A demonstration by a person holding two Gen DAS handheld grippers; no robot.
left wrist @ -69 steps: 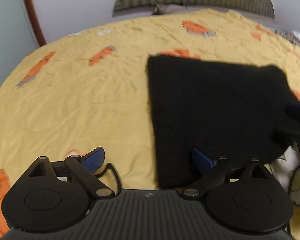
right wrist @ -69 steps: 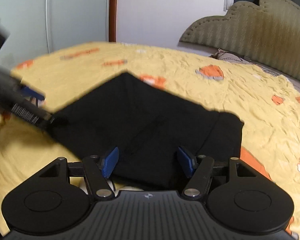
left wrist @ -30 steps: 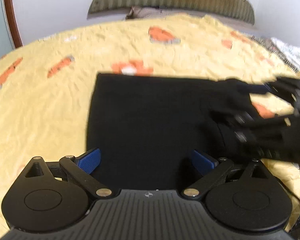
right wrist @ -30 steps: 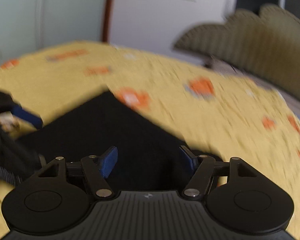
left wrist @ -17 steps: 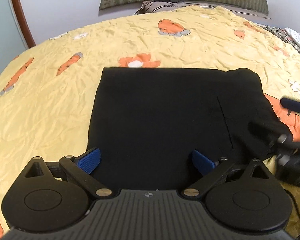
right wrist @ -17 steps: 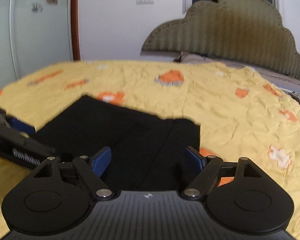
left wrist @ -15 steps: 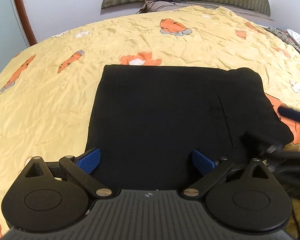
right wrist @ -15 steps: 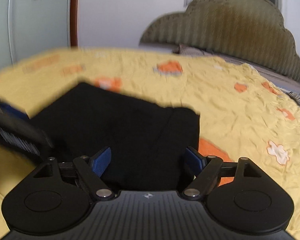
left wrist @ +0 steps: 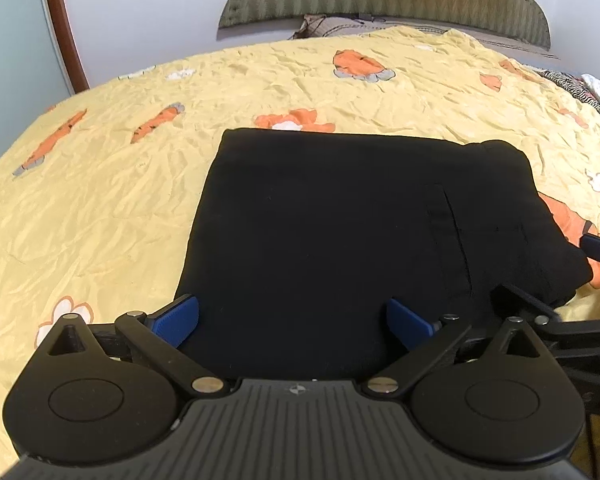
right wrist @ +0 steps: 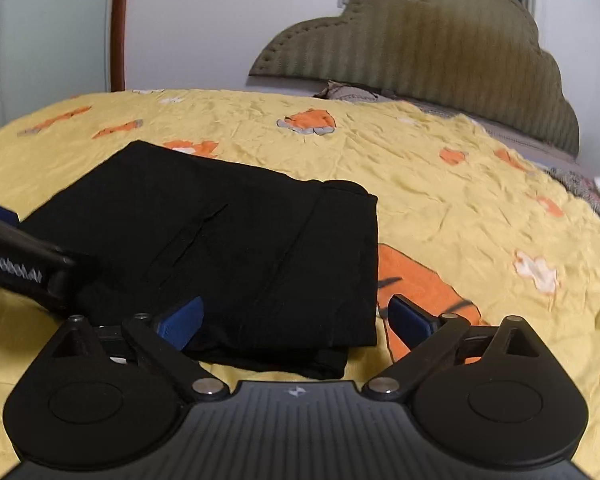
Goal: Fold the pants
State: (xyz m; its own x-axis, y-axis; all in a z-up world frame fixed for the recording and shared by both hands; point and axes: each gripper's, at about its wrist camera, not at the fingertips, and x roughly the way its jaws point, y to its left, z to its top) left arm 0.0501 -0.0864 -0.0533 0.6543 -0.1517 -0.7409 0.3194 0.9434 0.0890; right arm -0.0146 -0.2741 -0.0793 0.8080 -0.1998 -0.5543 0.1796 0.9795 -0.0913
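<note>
The black pants (left wrist: 340, 232) lie folded into a flat rectangle on the yellow bedspread (left wrist: 100, 200); they also show in the right wrist view (right wrist: 228, 248). My left gripper (left wrist: 292, 320) is open and empty, just above the pants' near edge. My right gripper (right wrist: 296, 320) is open and empty, over the pants' near right corner. The right gripper's arm shows at the right edge of the left wrist view (left wrist: 580, 328). The left gripper shows at the left edge of the right wrist view (right wrist: 16, 264).
The bedspread has orange carrot and flower prints. A padded olive headboard (right wrist: 420, 60) and a pillow (left wrist: 332, 28) stand at the far end. A wardrobe with a wooden frame (right wrist: 118, 24) is at the left. Striped cloth (left wrist: 580, 88) lies at the far right.
Both grippers have steadied and drawn slightly back over the near edge of the pants. The right gripper has moved out toward the pants' right corner. The pants lie unchanged.
</note>
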